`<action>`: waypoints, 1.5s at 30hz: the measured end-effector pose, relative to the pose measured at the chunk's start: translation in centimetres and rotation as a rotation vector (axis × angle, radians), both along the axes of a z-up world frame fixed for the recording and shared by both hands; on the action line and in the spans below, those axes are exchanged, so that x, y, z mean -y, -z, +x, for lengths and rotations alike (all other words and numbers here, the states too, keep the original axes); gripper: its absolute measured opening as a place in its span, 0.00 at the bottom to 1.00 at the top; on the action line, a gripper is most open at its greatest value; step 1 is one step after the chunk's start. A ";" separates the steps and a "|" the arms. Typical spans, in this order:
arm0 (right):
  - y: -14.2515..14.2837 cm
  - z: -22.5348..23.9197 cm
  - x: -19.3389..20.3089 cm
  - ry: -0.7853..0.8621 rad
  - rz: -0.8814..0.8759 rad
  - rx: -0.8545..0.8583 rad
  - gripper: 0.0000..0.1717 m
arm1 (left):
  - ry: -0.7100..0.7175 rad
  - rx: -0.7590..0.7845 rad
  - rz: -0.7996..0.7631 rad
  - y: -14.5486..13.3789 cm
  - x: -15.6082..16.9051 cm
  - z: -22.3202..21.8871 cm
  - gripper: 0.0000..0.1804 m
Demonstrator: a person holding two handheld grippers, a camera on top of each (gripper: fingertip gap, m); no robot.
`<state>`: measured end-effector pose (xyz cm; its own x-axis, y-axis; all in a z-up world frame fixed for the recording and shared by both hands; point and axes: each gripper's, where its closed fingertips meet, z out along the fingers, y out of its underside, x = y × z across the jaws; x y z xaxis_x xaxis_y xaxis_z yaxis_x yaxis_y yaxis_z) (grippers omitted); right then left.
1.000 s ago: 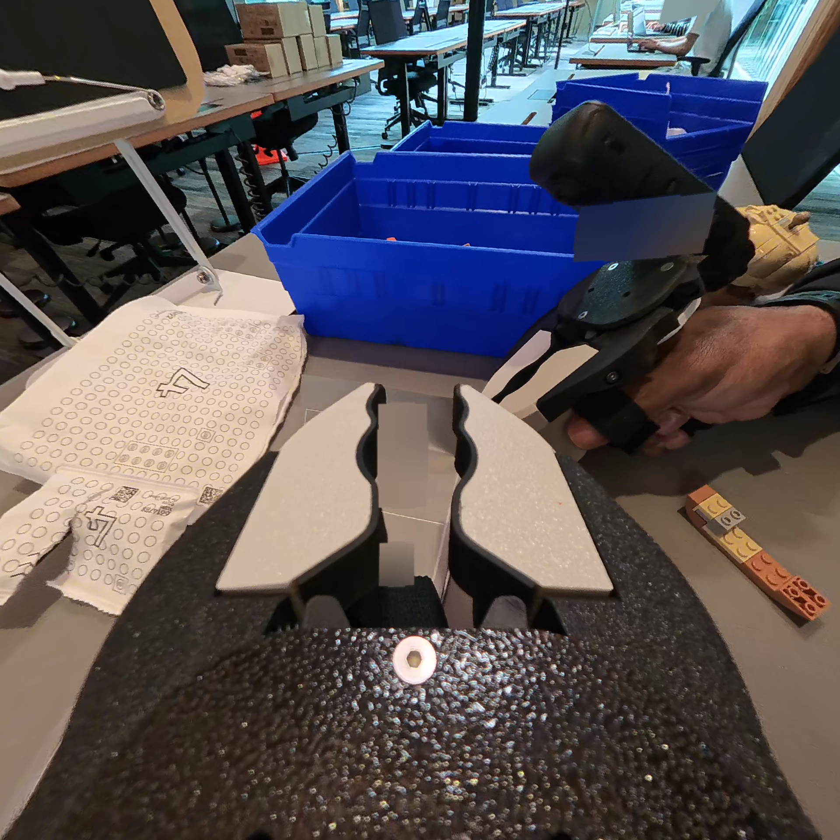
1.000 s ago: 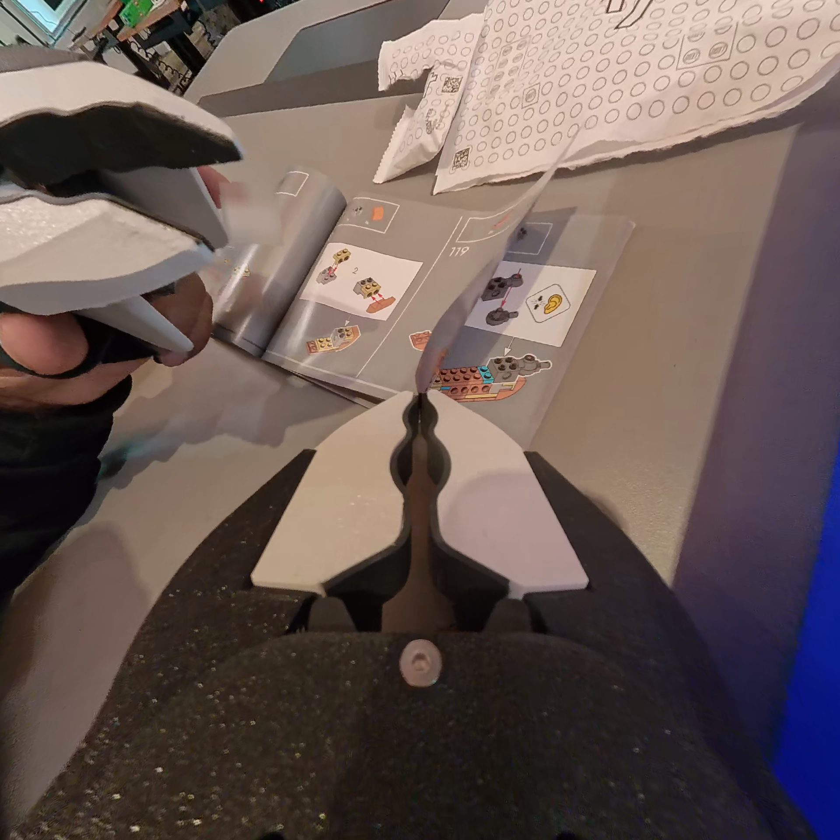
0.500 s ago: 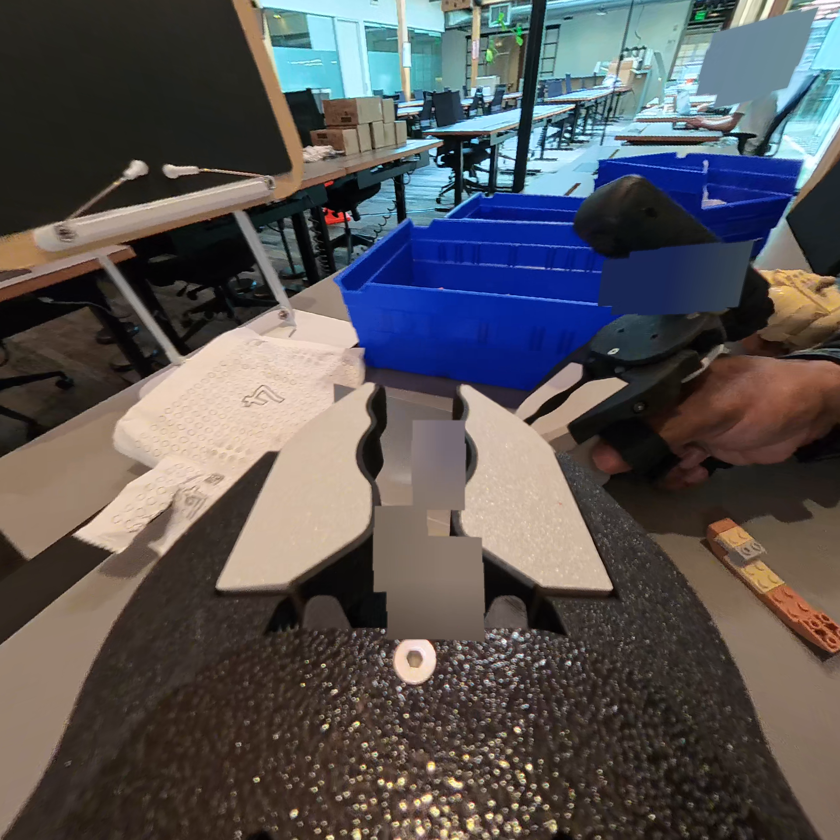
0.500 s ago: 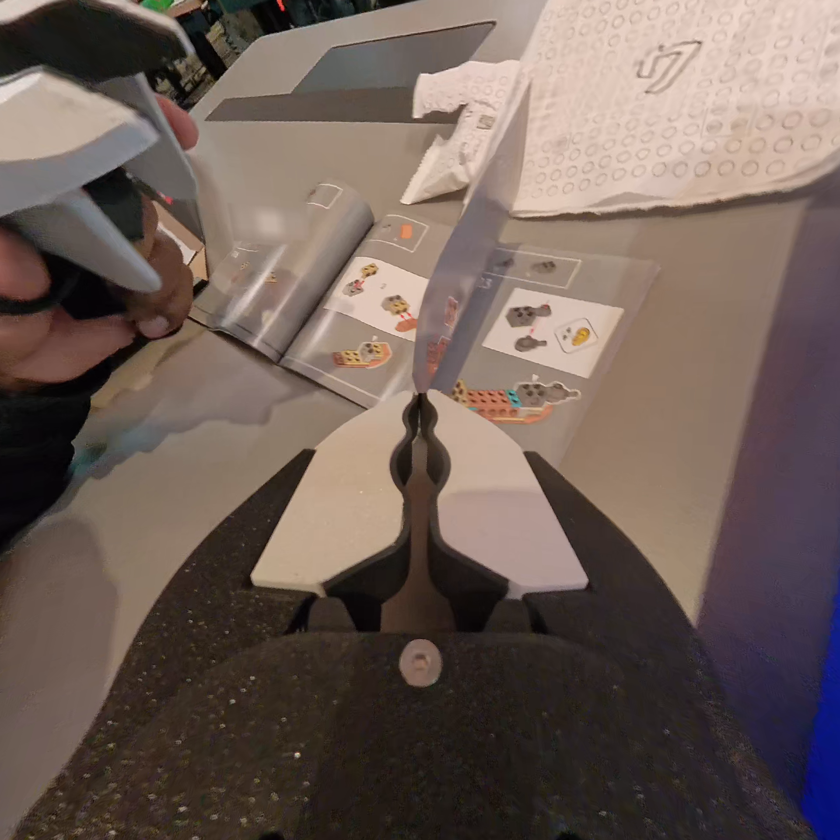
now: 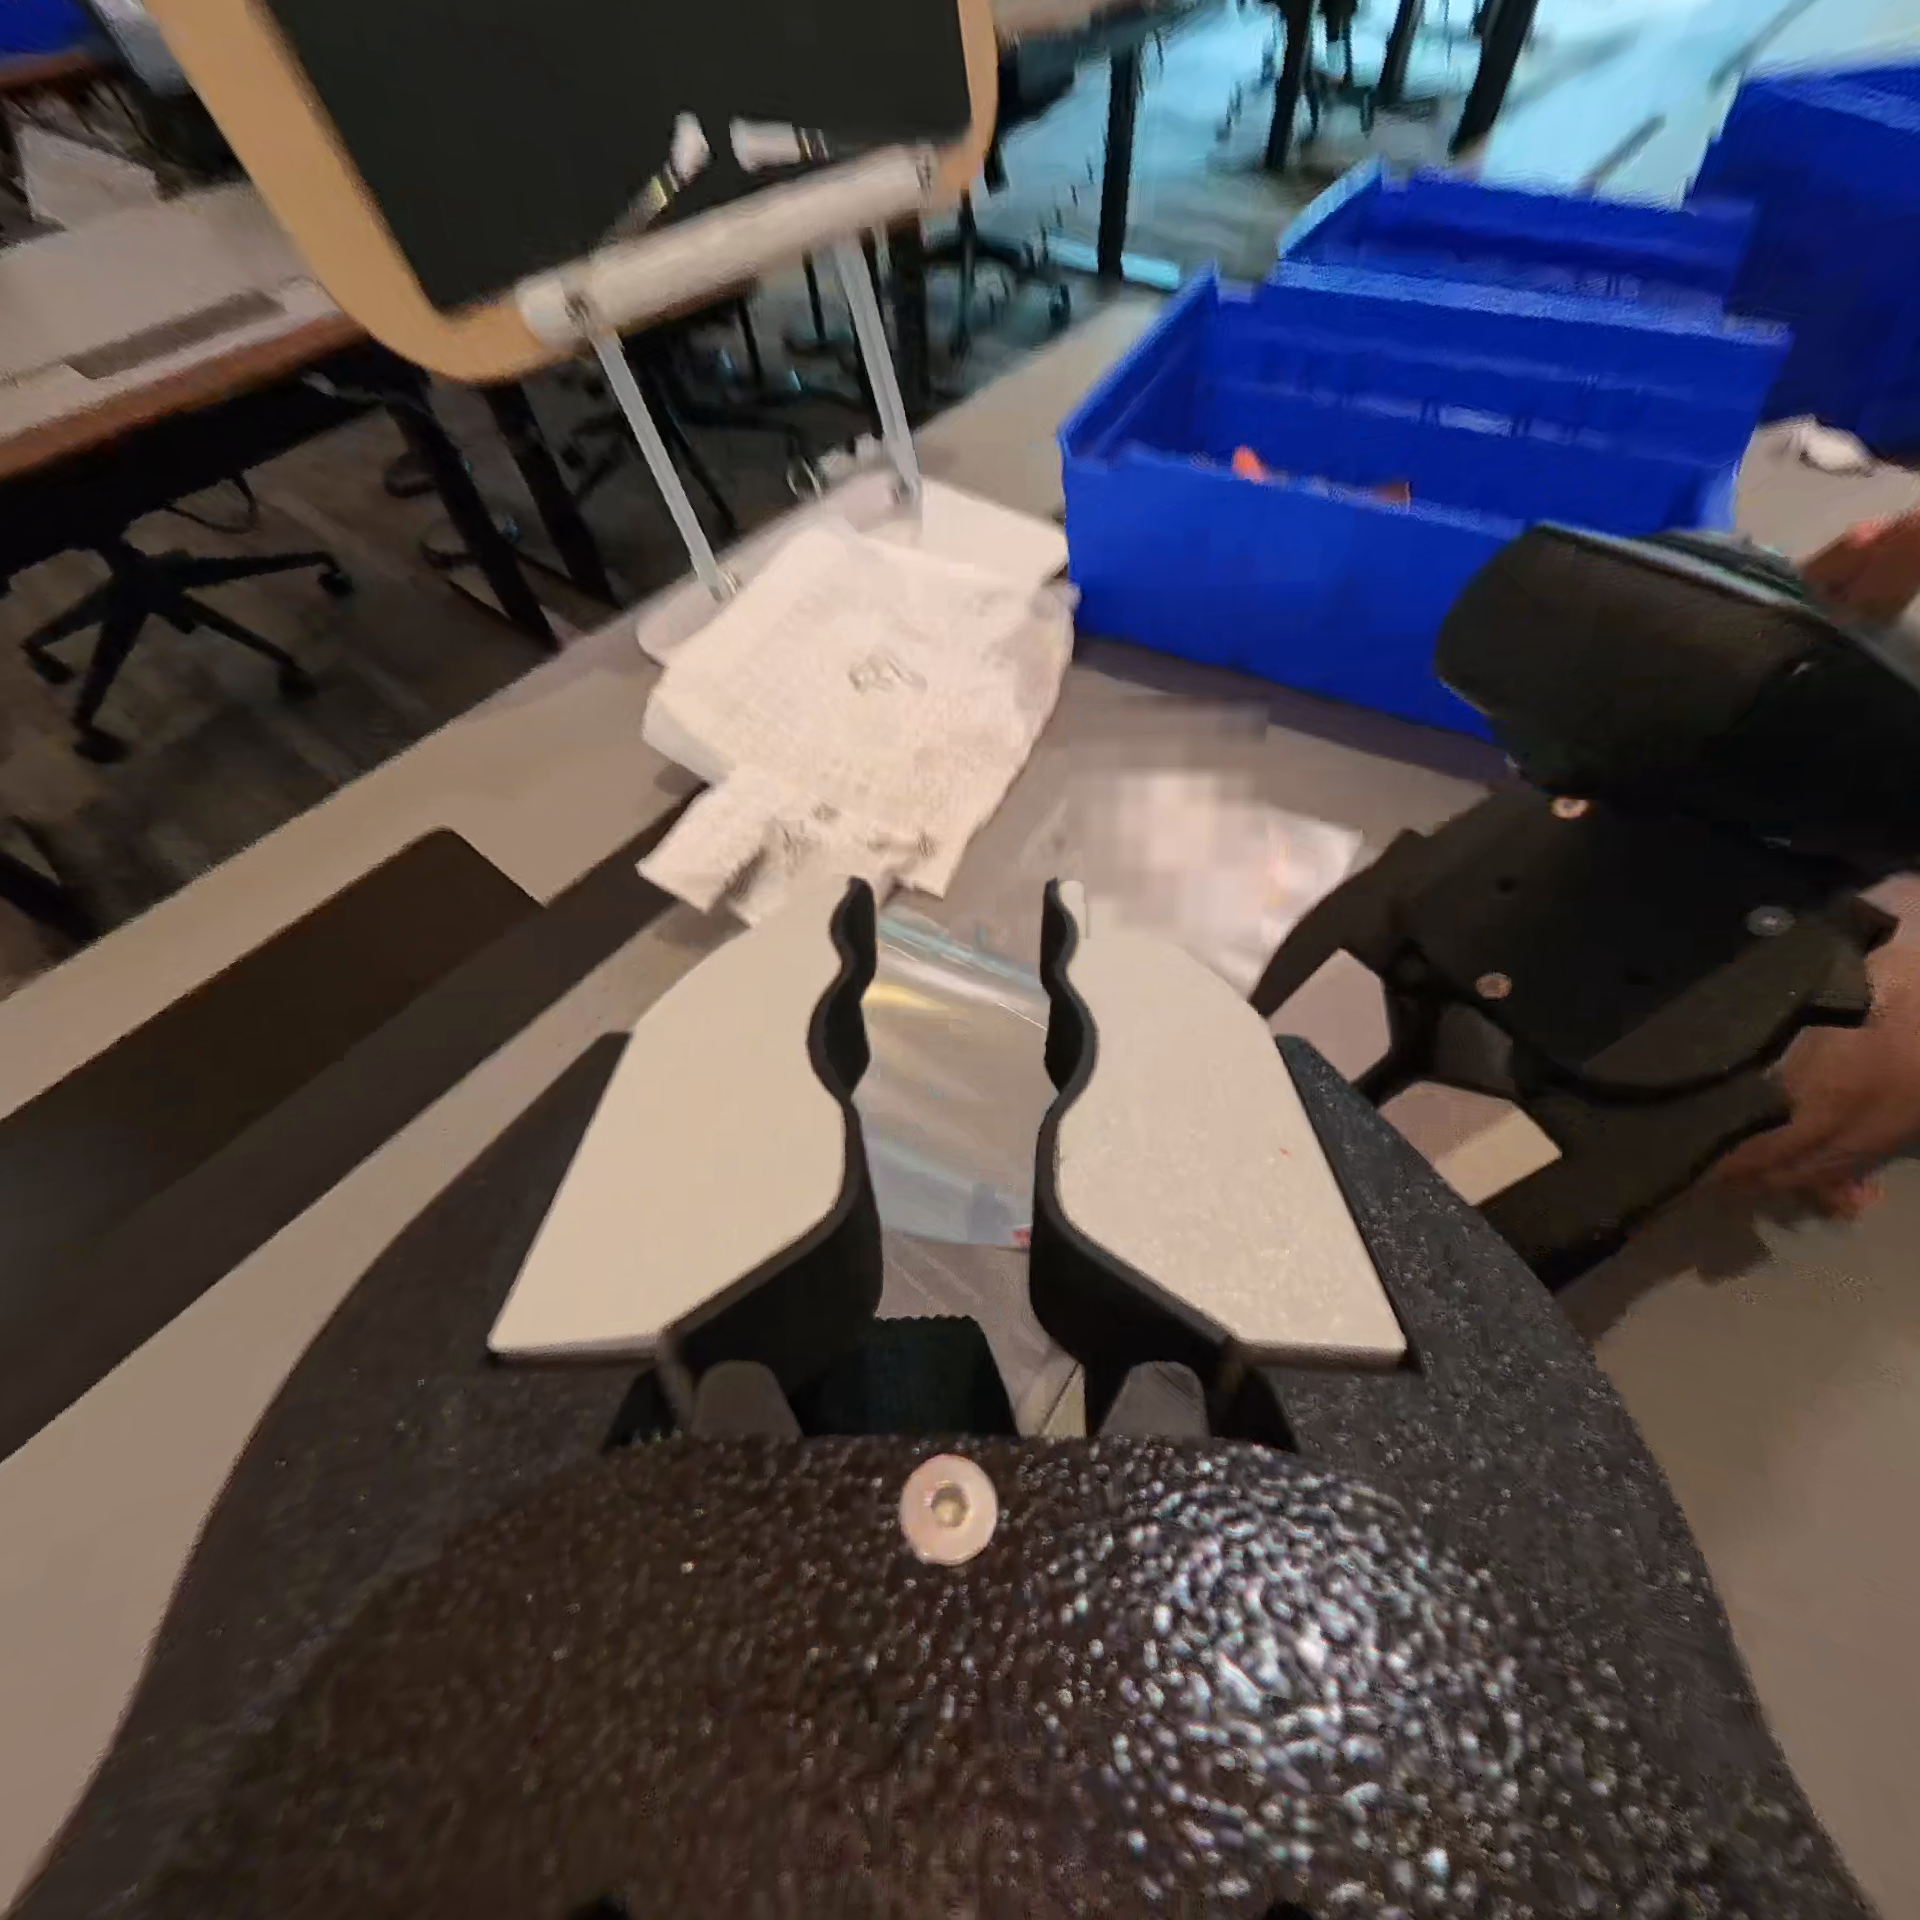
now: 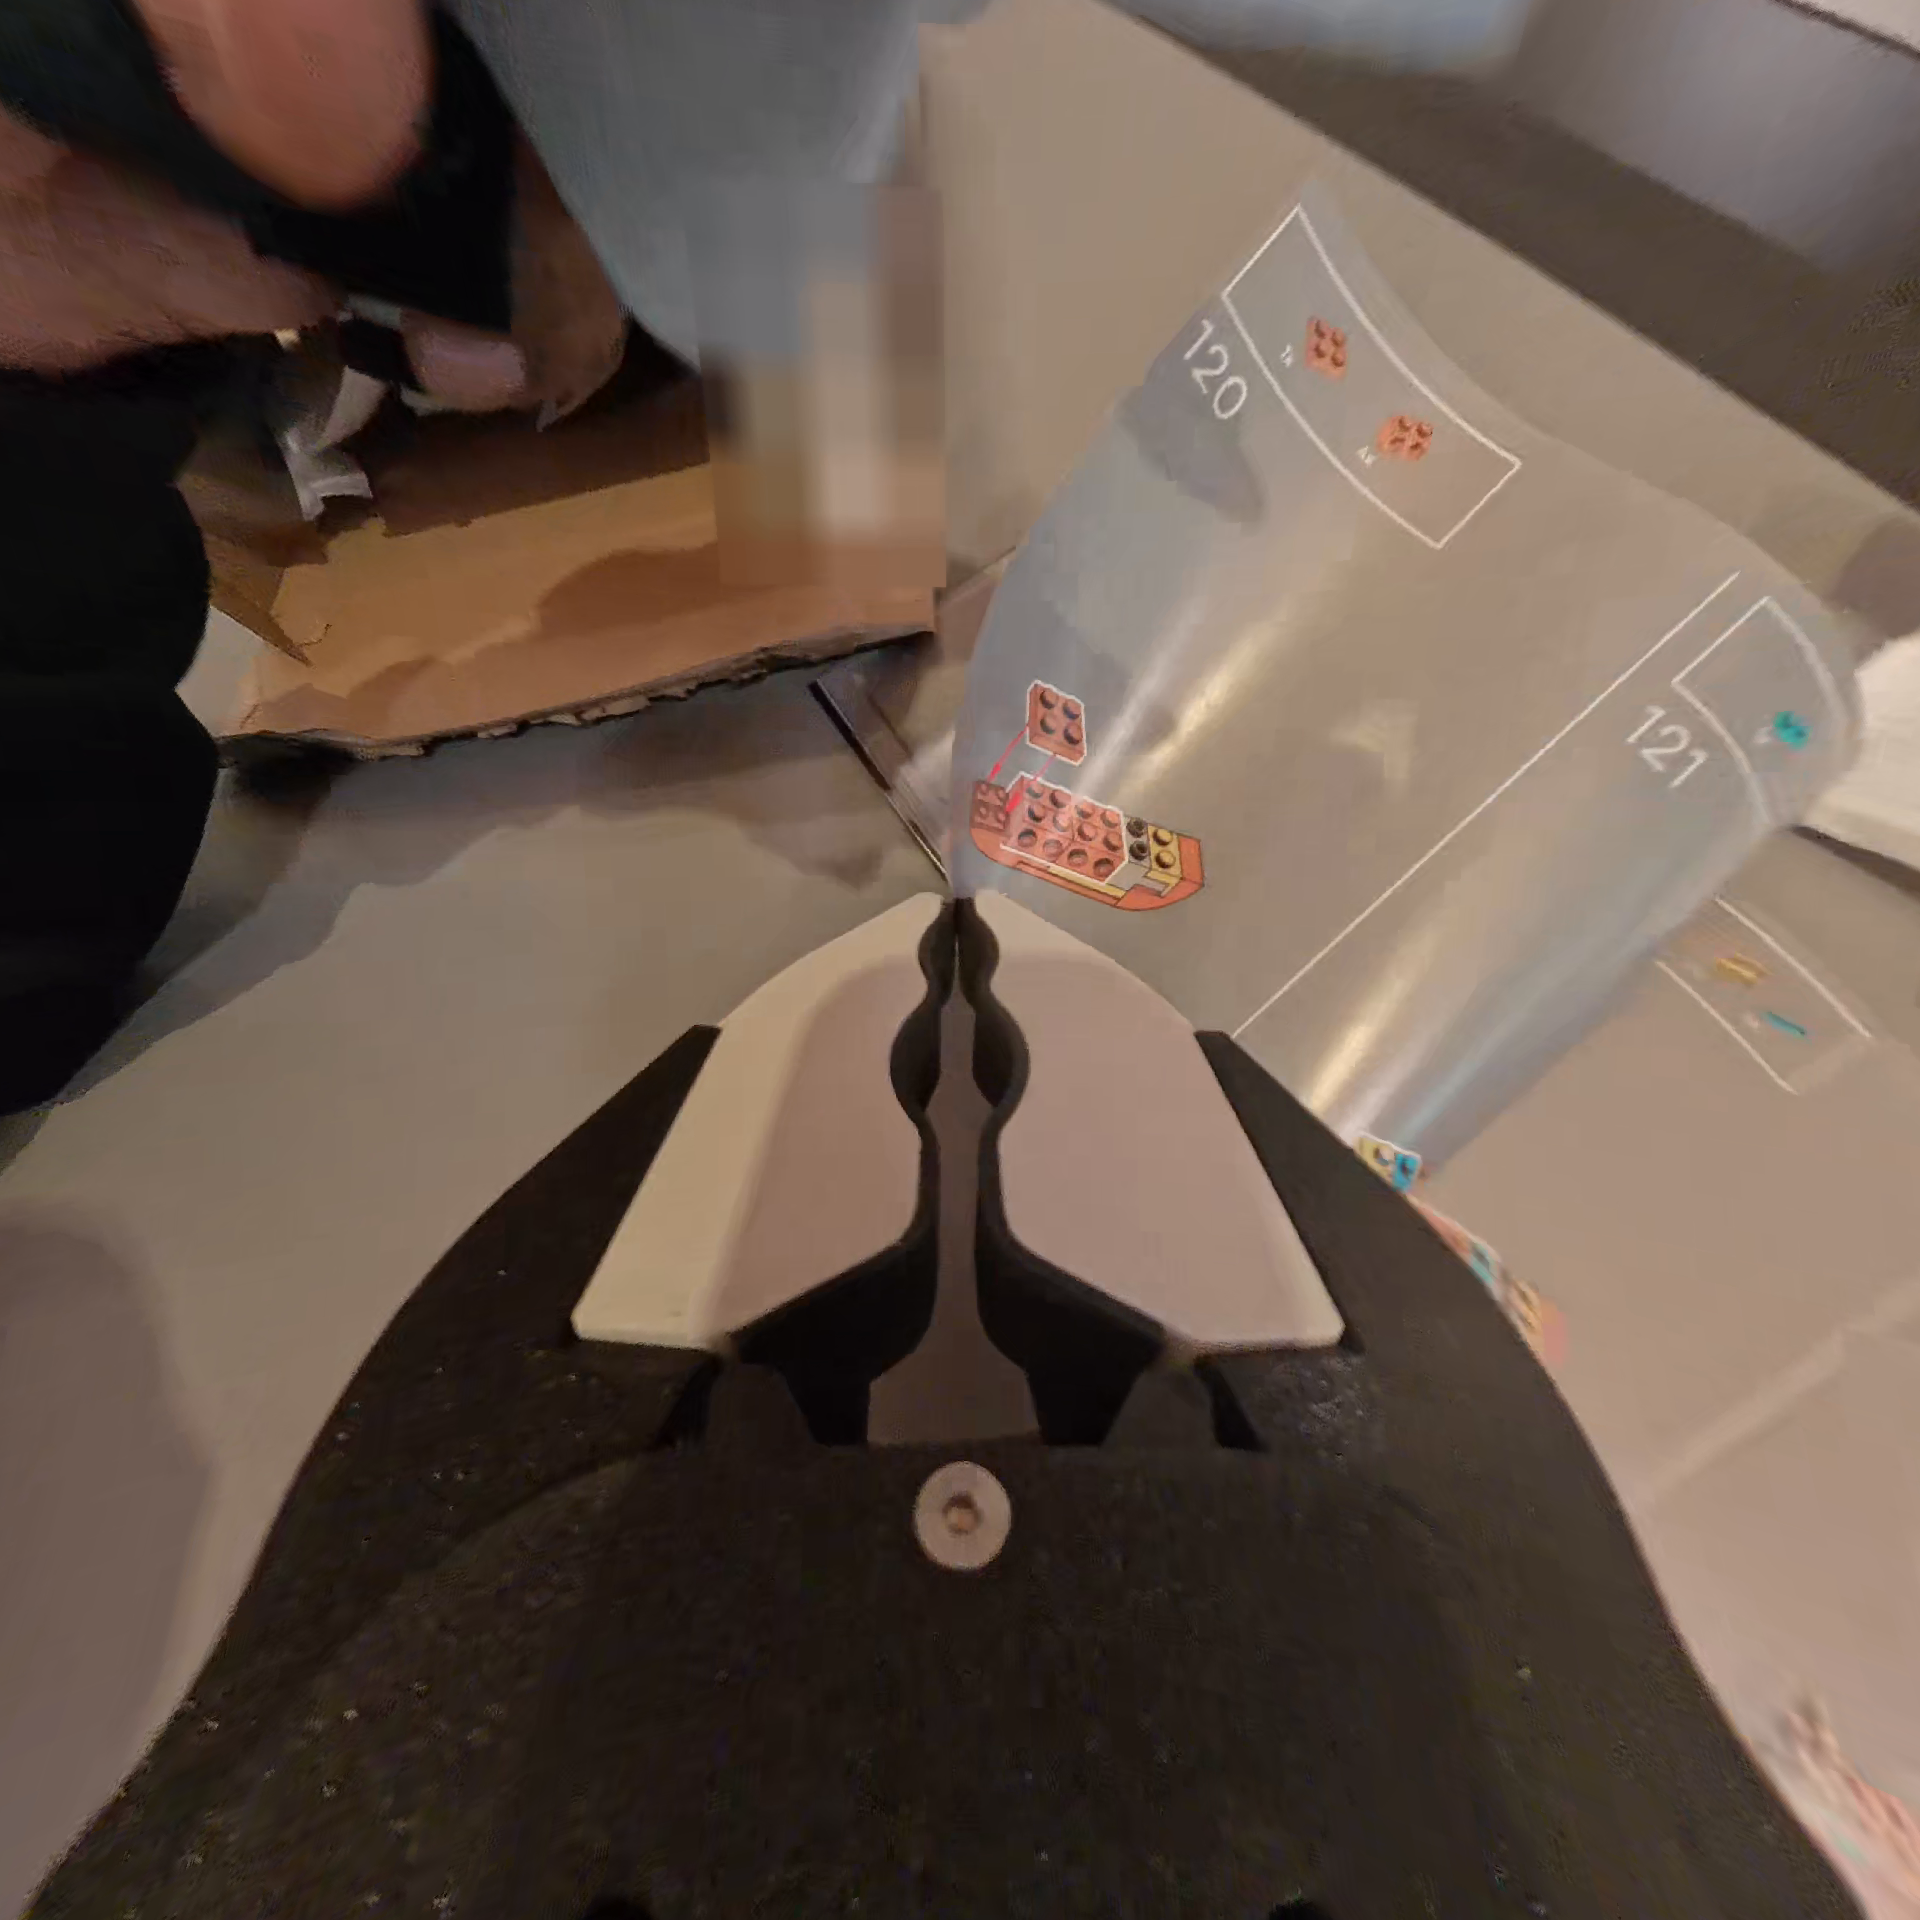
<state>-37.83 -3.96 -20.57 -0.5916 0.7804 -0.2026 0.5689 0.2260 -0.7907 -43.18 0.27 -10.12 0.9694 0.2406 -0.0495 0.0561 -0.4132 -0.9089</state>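
**Booklet page, pinched at its corner**

Item: instruction booklet (image 6: 1403,727), glossy grey pages with brick diagrams, lying open on the grey table (image 6: 468,1039).

Right tongs (image 6: 957,906): closed, the tips meeting on the lower corner of one page of the booklet; that page stands lifted and bowed in a curve above the rest.

Left tongs (image 5: 951,904): apart, gripping nothing, hanging over the booklet's near part, whose shiny curled paper (image 5: 945,1091) shows between the fingers without touching them.

Placed relative to the booklet: white printed paper bags (image 5: 862,717) beyond it; blue bin (image 5: 1299,561) behind those; torn brown cardboard (image 6: 540,623) beside the spine; a hand (image 6: 208,208) above the cardboard.

Handling, as judged: the page looks very light, thin and limp, with a slick coating; likely to crease or tear at the binding if pulled hard. The free outer corner or edge, away from the spine, seems the sound place to hold.
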 end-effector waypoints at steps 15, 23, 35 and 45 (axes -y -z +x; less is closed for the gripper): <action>-0.1 2.0 2.7 -0.188 0.034 0.020 0.20 | -0.021 0.164 -0.534 14.1 3.2 -2.4 0.13; 0.1 -3.5 -9.2 0.109 0.308 -0.080 0.17 | -0.017 0.149 -0.596 14.3 4.2 -2.2 0.14; 2.3 -5.5 -4.8 -0.062 0.360 -0.016 0.17 | -0.123 -0.017 -0.808 11.8 9.5 -3.9 0.19; 2.8 -4.8 -4.0 -0.175 0.579 -0.019 0.07 | -0.107 -0.074 -1.002 12.9 11.4 -3.3 0.22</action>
